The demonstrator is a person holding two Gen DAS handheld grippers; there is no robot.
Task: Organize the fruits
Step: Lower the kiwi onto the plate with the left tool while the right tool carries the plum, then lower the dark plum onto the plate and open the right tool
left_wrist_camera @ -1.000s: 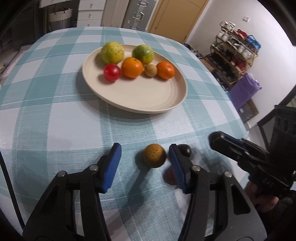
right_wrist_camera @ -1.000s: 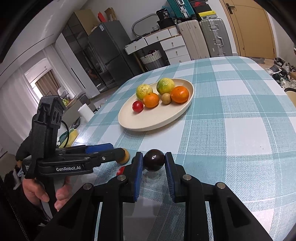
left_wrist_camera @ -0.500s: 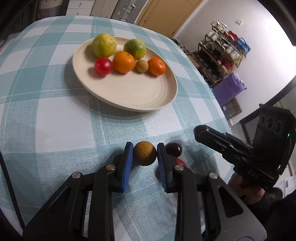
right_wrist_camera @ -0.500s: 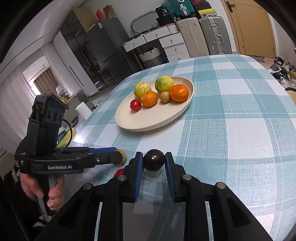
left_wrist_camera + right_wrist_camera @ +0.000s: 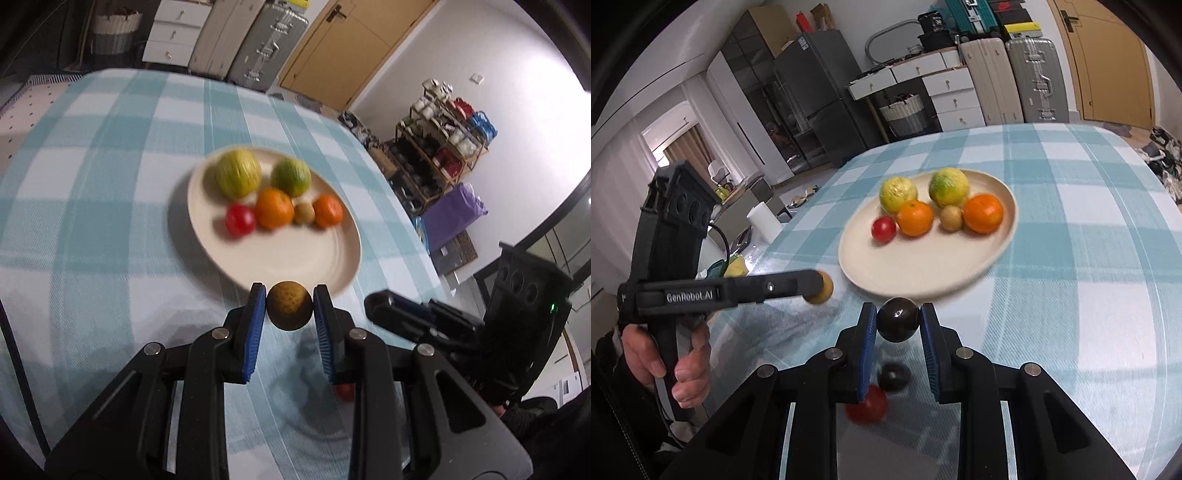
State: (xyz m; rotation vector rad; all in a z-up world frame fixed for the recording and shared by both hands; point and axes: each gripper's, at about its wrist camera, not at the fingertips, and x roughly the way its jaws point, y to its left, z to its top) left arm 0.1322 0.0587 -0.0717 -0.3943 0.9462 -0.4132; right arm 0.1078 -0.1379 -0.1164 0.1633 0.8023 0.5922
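A round table under a teal-and-white checked cloth (image 5: 110, 229) fills the room's middle, with suitcases, a door and a shelf rack behind. The left gripper (image 5: 289, 306) is clamped on a dull brown, rough-skinned fruit (image 5: 289, 309), which a second ago lay on the cloth between spread jaws; it is now lifted clear, just short of the plate's near rim. The right gripper (image 5: 898, 325) pinches a glossy dark plum (image 5: 897, 319), gripped as before but now raised, its shadow on the cloth below. Both tools angle downward toward the plate (image 5: 295, 258), side by side; a hand (image 5: 665, 365) wraps the left tool's handle. The smooth cream plate holds two yellow-green citrus, two oranges, a small brown kiwi and a red tomato, all blurred. A red fruit (image 5: 867, 404) remains on the cloth beneath the right gripper's fingers.
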